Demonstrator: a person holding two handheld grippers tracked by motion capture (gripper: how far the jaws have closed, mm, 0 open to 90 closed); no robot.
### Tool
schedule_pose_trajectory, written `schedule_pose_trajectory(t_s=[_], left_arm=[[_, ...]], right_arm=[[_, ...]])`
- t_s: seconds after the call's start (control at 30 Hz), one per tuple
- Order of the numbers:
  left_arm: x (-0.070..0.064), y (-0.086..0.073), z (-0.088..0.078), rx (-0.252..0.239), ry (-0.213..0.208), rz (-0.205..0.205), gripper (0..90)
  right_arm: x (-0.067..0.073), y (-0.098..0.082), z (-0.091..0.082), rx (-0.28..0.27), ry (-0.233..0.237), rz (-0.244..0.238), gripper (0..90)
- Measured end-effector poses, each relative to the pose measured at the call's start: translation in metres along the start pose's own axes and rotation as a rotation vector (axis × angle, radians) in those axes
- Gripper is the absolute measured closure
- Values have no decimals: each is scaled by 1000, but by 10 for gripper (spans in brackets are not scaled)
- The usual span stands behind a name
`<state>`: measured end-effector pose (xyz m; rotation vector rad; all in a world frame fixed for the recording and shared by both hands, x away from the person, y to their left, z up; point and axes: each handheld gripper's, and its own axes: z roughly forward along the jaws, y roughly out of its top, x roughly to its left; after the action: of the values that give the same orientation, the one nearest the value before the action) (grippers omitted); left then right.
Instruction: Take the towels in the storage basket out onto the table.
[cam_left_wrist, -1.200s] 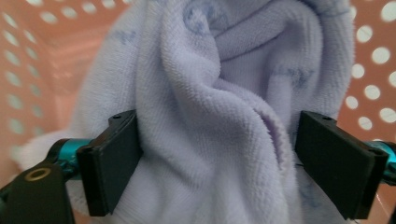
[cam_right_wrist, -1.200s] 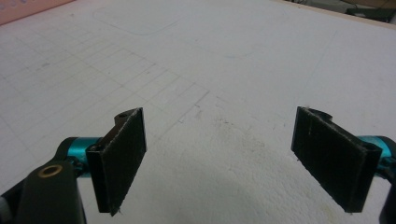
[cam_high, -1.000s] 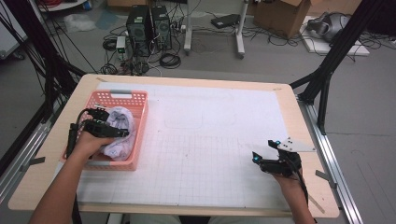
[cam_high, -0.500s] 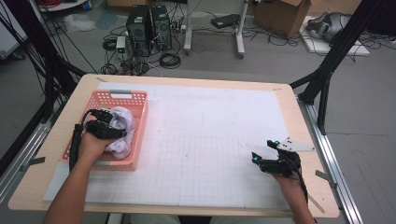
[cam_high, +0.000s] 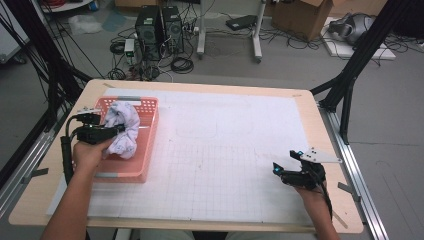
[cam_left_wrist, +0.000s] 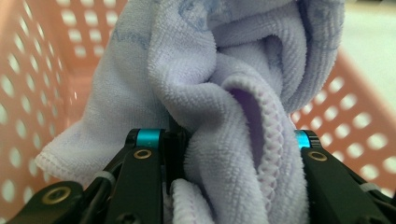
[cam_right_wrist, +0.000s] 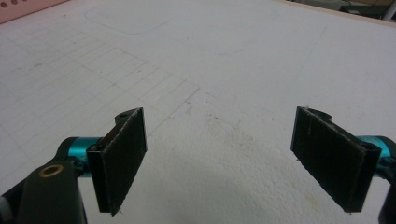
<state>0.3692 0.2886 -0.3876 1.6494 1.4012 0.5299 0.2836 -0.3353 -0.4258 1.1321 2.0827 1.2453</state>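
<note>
**Lilac Towel Gripped Over the Pink Basket**

Lilac terry cloth, a crumpled microfibre towel (cam_high: 123, 129), was bunched between the jaws of the left tongs (cam_high: 107, 131), which had just been closing and by this moment pressed a thick fold of it from both sides, as the left gripper view made plain (cam_left_wrist: 219, 93). The towel hung half out of the perforated pink plastic basket (cam_high: 148, 131) at the left side of the table, its loose end draped toward the basket's floor.

To do the lift well, the person's best course was probably to raise the left tongs straight up until the trailing hem cleared the basket rim, because a sideways pull could have dragged the light basket along or snagged the cloth on the holes. The grip sat on a fold rather than a corner, so the towel would likely come out in a lump and need re-gripping to spread.

The right tongs (cam_high: 281, 169) rested low near the table's right edge, jaws wide apart and holding nothing (cam_right_wrist: 219, 158).

A white gridded mat (cam_high: 235, 150) covered the pale wooden table (cam_high: 320, 225), faintly smudged near the right tongs. Beyond lay a grey floor with black computer towers (cam_high: 160, 25), tangled cables and a cardboard box (cam_high: 300, 15).
</note>
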Motion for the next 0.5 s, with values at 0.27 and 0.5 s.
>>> schedule_pose_trajectory(t_s=[0.27, 0.5], left_arm=[[3, 5, -24, -170, -36, 24, 621], [2, 5, -40, -266, -93, 90, 621]], right_arm=[[0, 0, -3, -8, -5, 3, 170], [0, 1, -1, -7, -1, 0, 170]])
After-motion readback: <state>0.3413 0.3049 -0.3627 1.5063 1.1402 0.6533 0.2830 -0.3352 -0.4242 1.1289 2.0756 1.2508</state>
